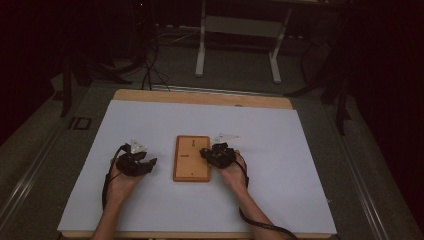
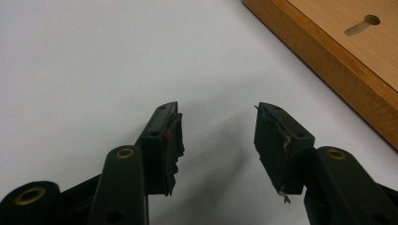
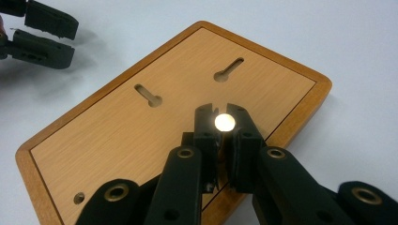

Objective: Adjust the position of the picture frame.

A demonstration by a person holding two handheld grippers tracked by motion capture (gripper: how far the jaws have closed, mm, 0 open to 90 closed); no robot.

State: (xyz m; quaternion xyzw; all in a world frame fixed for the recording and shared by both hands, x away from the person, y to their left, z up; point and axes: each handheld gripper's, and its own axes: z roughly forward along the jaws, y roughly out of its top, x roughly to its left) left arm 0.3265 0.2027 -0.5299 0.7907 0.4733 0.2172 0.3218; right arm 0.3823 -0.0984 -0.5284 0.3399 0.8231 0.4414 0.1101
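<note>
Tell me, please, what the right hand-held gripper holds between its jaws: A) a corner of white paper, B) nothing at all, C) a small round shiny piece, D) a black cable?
C: in the right gripper view the right hand-held gripper has its jaws closed on a small round shiny piece above the wooden board.

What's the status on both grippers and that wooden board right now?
Right gripper shut on a small round silver piece above the wooden board. Left gripper open, holding nothing, beside the board on the white sheet. Nothing in the way.
</note>
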